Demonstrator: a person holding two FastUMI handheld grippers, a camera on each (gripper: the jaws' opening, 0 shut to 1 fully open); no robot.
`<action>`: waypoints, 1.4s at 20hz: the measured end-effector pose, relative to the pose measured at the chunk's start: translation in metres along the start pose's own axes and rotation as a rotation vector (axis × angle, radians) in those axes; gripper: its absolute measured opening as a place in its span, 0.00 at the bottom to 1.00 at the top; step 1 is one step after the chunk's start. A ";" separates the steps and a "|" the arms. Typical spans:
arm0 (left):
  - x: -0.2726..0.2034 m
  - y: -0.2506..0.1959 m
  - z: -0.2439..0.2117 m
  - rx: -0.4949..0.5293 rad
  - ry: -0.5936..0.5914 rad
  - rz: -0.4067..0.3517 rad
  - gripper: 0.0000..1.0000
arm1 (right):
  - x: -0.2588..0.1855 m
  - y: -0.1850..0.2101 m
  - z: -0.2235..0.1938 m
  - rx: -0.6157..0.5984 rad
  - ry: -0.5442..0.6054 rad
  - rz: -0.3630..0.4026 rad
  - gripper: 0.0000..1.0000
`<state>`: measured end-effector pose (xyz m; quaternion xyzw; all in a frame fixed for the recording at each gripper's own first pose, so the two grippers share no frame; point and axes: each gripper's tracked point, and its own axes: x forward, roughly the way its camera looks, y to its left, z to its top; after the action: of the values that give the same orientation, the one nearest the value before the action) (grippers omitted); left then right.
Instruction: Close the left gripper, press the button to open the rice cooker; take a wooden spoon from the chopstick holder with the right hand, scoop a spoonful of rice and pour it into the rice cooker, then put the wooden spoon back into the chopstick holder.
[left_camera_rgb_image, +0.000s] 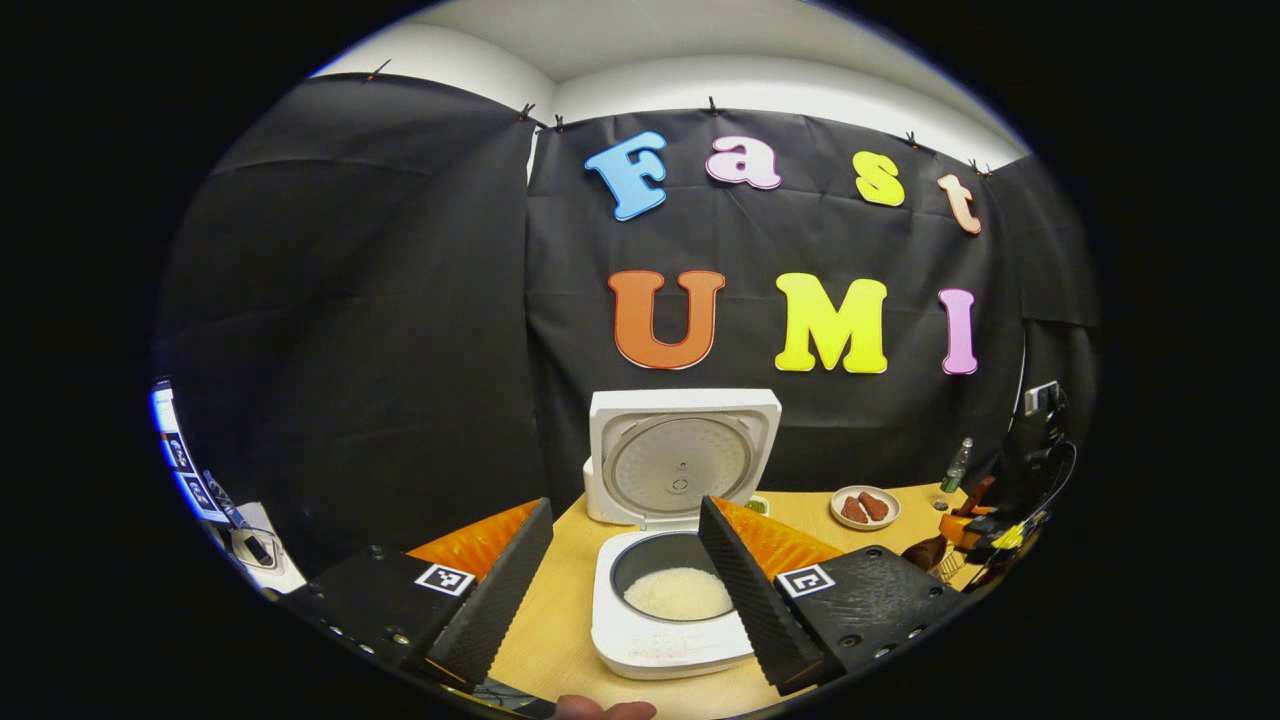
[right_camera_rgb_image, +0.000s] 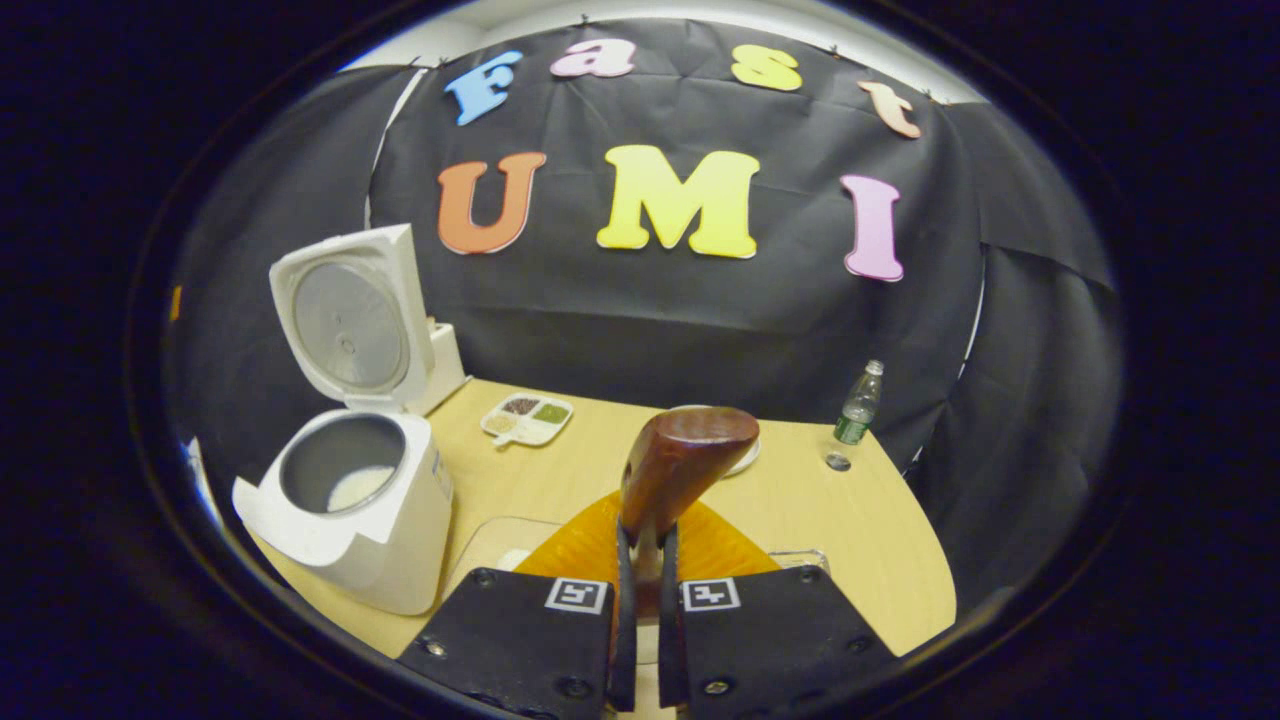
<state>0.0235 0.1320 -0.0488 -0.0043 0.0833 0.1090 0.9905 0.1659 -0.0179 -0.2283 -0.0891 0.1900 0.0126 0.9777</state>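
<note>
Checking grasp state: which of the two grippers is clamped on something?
The right gripper: its fingers pinch the wooden spoon. The left gripper is spread open, holding nothing.

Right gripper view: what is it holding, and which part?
The right gripper is shut on the wooden spoon, pinching its handle just below the bowl. The left gripper is open and holds nothing.

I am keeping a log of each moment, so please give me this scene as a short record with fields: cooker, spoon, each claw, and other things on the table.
rice cooker: lid up, white rice in the inner pot
wooden spoon: bowl end raised above the table, handle clamped in the right claw
left claw: open, hovering in front of the cooker, holding nothing
divided dish: small tray of grains behind the cooker
bottle: green-labelled, upright, near the table's far edge
plate: brown pieces on it, right of the cooker
table: light wood
</note>
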 end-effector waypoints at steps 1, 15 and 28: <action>0.000 0.003 -0.003 0.001 0.007 0.004 0.94 | 0.006 0.005 -0.013 -0.025 0.018 -0.005 0.14; -0.007 0.029 -0.026 -0.001 0.082 0.032 0.94 | 0.039 0.071 -0.086 0.044 0.150 0.086 0.14; -0.016 0.028 -0.020 -0.008 0.080 0.056 0.94 | 0.039 0.065 -0.080 0.774 0.266 0.262 0.13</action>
<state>-0.0010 0.1556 -0.0652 -0.0104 0.1227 0.1366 0.9829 0.1684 0.0315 -0.3271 0.3084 0.3149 0.0529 0.8960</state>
